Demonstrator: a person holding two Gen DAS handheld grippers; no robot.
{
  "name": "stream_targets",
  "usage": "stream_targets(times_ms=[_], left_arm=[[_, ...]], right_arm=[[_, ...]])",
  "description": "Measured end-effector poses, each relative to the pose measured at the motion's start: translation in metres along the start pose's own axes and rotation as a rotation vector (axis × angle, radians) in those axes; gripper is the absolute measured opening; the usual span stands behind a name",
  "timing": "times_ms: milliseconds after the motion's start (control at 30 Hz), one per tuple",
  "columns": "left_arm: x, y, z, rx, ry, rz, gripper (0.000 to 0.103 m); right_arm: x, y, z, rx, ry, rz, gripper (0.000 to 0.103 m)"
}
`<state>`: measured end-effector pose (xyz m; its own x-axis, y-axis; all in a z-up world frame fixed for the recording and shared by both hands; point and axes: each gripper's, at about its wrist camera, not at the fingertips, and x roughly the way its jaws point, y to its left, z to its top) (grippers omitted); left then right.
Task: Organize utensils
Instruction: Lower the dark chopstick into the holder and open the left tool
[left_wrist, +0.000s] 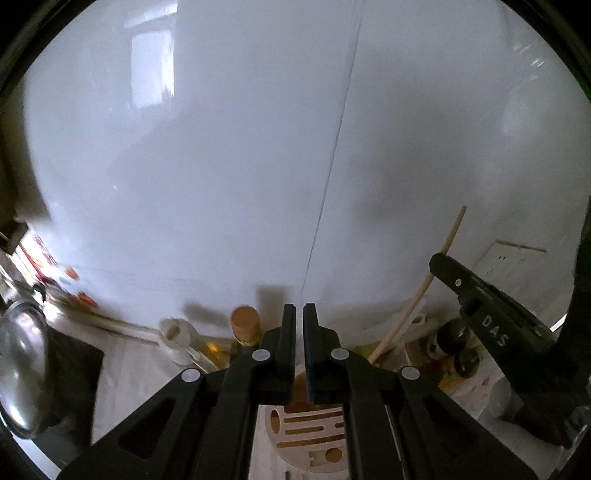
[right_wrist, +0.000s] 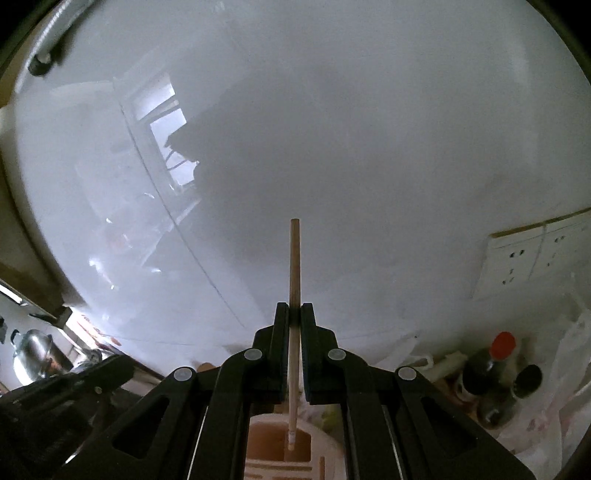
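The right gripper (right_wrist: 294, 314) points at a white wall (right_wrist: 332, 147), jaws clamped on an upright chopstick (right_wrist: 294, 258) whose lower tip sits in a compartment of the holder (right_wrist: 273, 443). The left gripper (left_wrist: 299, 314) hovers just over the holder (left_wrist: 310, 432), jaws nearly closed with nothing between them. Bottles (right_wrist: 487, 369) crowd the desk near wall sockets (right_wrist: 535, 254).

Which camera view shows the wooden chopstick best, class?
The right wrist view: the wooden chopstick runs up the centre, clamped in the right gripper, its lower tip inside the utensil holder. The left wrist view shows it slanted, its lower end hidden.
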<state>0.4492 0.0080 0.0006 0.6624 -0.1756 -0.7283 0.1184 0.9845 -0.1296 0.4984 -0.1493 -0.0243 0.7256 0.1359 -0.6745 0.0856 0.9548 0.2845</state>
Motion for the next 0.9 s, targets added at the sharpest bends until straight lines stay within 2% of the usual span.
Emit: stream_targets(times_ms=[267, 600, 733, 767, 833, 867, 900], left_arm=[[0.033, 0.011, -0.014, -0.028, 0.090, -0.019, 0.002], [0.032, 0.018, -0.016, -0.053, 0.097, -0.010, 0.002], [0.025, 0.023, -0.017, -0.072, 0.055, -0.034, 0.004], [0.025, 0.024, -0.019, -0.069, 0.049, -0.042, 0.008], [0.029, 0.023, -0.022, -0.053, 0.051, -0.047, 0.029], [0.032, 0.022, -0.026, -0.042, 0.045, -0.044, 0.052], [0.034, 0.021, -0.030, -0.031, 0.032, -0.038, 0.058]], right_arm=[[0.016, -0.007, -0.013, -0.026, 0.030, 0.001, 0.006], [0.027, 0.000, -0.026, -0.032, 0.064, 0.004, 0.006], [0.025, 0.000, -0.031, -0.027, 0.071, 0.008, 0.006], [0.026, 0.001, -0.032, -0.030, 0.072, 0.011, 0.006], [0.025, 0.000, -0.034, -0.035, 0.076, 0.007, 0.006], [0.026, 0.000, -0.036, -0.036, 0.078, 0.007, 0.006], [0.025, -0.001, -0.037, -0.034, 0.079, 0.004, 0.006]])
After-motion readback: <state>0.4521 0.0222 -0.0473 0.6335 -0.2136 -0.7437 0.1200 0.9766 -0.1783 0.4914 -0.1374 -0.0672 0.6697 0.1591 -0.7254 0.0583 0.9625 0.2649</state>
